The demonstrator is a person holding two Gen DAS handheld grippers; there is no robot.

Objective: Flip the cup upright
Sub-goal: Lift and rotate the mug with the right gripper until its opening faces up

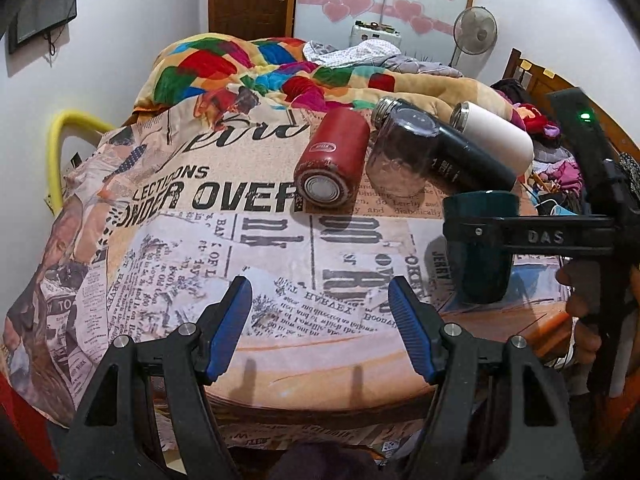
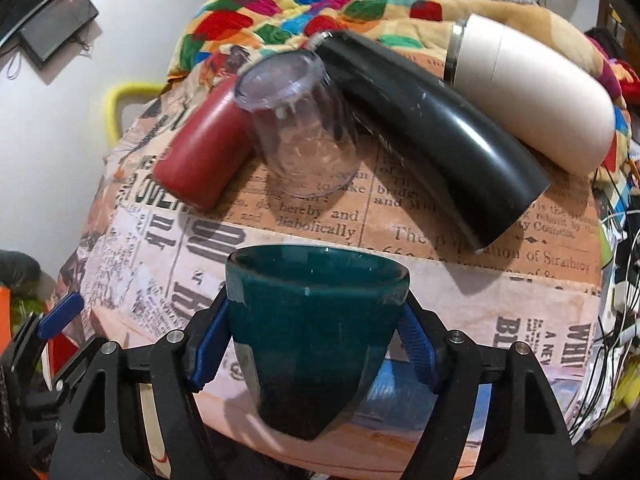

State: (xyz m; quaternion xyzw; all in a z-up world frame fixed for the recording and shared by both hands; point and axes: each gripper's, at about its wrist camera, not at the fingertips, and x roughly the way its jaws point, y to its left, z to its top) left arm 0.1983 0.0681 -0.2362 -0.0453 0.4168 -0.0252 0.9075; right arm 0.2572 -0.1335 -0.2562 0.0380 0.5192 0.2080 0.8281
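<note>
A dark green cup [image 2: 316,332] stands upright, mouth up, between the blue pads of my right gripper [image 2: 314,340], which is shut on its sides. In the left wrist view the same cup [image 1: 480,276] stands at the right on the newspaper-print cloth [image 1: 280,264], with the right gripper's black finger across it. My left gripper [image 1: 320,320] is open and empty over the cloth's front part, well left of the cup.
Behind the cup lie a red flask [image 1: 334,160], a clear glass cup standing upside down [image 1: 400,152], a black flask [image 1: 460,156] and a white flask [image 1: 496,136]. A colourful quilt [image 1: 248,68] is heaped at the back. Cables [image 2: 616,304] hang at the right.
</note>
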